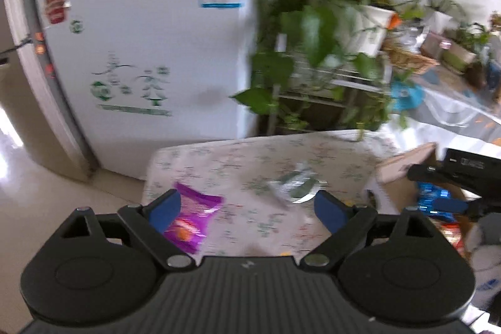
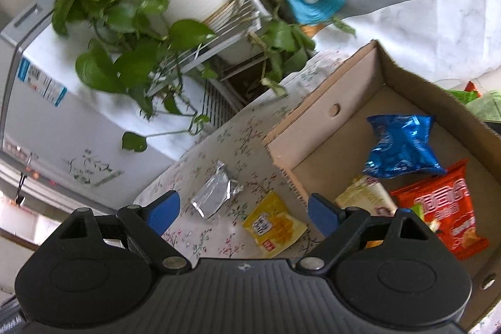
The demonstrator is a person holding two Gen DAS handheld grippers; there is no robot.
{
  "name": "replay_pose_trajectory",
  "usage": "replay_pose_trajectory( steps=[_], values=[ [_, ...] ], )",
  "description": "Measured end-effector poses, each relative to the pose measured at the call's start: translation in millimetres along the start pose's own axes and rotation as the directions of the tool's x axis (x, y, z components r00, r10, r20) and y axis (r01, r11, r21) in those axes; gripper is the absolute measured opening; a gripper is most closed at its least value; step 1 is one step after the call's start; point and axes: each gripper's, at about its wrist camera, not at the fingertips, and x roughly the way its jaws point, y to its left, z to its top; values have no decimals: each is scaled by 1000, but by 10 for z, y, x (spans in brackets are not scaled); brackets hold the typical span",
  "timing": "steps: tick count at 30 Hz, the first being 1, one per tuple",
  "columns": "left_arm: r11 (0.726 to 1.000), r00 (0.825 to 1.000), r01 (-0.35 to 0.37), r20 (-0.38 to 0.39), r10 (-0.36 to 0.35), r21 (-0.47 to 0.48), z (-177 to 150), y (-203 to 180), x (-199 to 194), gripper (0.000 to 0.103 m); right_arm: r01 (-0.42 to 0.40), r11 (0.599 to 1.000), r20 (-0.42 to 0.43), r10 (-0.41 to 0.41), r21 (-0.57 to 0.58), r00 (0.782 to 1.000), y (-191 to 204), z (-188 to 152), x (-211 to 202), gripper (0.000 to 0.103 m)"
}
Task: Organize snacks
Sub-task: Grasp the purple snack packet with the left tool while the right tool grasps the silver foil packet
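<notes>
Left wrist view is motion-blurred: fridge [image 1: 150, 52] stickers and its blue label show print but none of it reads. Purple packet [image 1: 191, 221] on the bench [image 1: 250, 165] is partly hidden behind the left tongs' [image 1: 249, 210] left finger; silver packet [image 1: 294, 185] is smeared, shape only. Cardboard box [image 1: 404, 168] cut off at right edge, w/ right tongs' black body over it.

Right wrist view is sharper. Yellow packet [image 2: 274, 224] lies on bench [image 2: 219, 152] just beside box [image 2: 328, 121] wall, between the fingers of the right tongs [image 2: 242, 210]; has a small logo w/ characters, too small to read. Silver packet [image 2: 216, 193] near it, no print visible. Inside box: blue packet [image 2: 400, 146], orange-red packet [image 2: 447, 208] w/ big white characters, not legible, and a cream packet [image 2: 366, 196] partly covered by the right finger. Plants [image 2: 125, 21] overhang bench's far side.

Both tongs spread wide, nothing pinched.
</notes>
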Motion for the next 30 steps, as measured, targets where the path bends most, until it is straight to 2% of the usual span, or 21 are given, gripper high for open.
replay_pose_trajectory(
  steps=[6,10,16,20,25,30],
  values=[
    [991,997,-68,-39,64,-114,-24,423,298,92,-22,998,-16,21,-54,1000,141,-78,94,93],
    [982,996,-69,-72,58,-174,-117,625,588,92,-40,996,-22,38,-78,999,218,-97,142,93],
    [980,993,-58,-113,37,-190,-268,762,1050,92,-39,989,-40,34,-141,999,349,-161,234,93],
    [989,989,-55,-144,35,-135,-346,766,1302,92,-48,985,-62,39,-167,997,398,-196,322,93],
    [998,983,-42,-177,48,35,-374,644,1572,92,-71,978,-79,57,-194,995,449,-235,475,94],
    [996,976,-12,-217,32,91,-431,632,1777,92,-75,964,-75,58,-255,996,513,-295,651,94]
  ],
)
